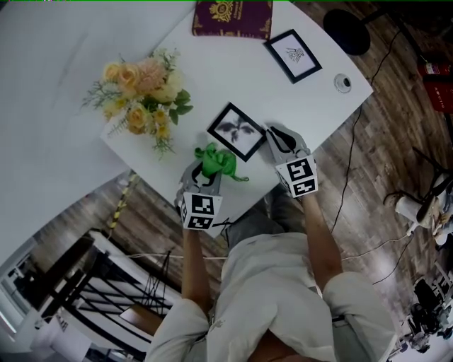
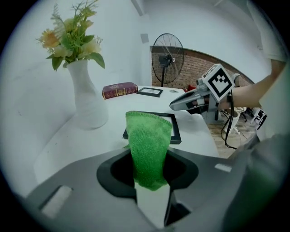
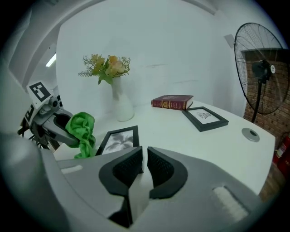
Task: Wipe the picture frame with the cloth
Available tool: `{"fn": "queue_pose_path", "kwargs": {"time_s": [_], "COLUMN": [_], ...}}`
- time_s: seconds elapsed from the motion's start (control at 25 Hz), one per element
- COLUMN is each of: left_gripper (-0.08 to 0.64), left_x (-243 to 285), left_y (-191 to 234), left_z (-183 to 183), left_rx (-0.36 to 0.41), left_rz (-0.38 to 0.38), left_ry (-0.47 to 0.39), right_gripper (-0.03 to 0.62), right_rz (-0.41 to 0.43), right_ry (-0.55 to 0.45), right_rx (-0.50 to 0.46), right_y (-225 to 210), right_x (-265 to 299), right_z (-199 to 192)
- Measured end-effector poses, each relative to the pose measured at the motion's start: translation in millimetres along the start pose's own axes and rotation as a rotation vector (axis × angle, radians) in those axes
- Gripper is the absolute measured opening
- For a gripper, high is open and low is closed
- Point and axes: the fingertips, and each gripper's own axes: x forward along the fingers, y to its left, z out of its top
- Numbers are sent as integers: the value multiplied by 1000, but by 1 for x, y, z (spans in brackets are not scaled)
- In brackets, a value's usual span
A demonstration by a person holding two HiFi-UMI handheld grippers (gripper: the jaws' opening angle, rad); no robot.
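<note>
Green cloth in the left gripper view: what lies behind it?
A black picture frame lies flat on the white table behind the green cloth. Only parts of its border show around the cloth, which covers most of its picture.

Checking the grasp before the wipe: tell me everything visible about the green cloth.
The green cloth looks like knitted microfibre, bunched and crumpled. The left tongs are shut on one end, and a tail droops toward the white table. It sits by the near corner of the black picture frame; whether they touch can't be told.

Two frames [image 1: 236, 131] [image 1: 293, 55], one cloth [image 1: 216, 162] (green), one book [image 1: 232, 18]
</note>
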Motion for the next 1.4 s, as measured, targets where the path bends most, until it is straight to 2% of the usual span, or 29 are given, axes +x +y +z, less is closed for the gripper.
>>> {"fn": "queue_pose_path", "kwargs": {"time_s": [0.32,0.48,0.64,0.92,1.2,1.4], "left_gripper": [163,163,164,164,163,162], "left_x": [-24,-18,-7,24,58,82], "left_y": [-36,-54,-62,-71,-71,-66], "left_z": [48,69,83,101,101,96], "left_rx": [29,55,77,92,100,82], "left_rz": [-71,-108,-119,-150,-168,-148], "left_ry": [-158,-203,-215,-232,-200,-146], "right_gripper": [38,15,5,3,3,2], "right_rz": [29,47,57,73,83,81], "right_ry": [21,7,1,48,64,65], "right_rx": [-2,12,2,-72,-69,-72], "right_y": [5,8,9,17,17,17], "right_x": [0,1,1,5,5,5], "right_z": [-12,-12,-11,-16,-17,-17]}}
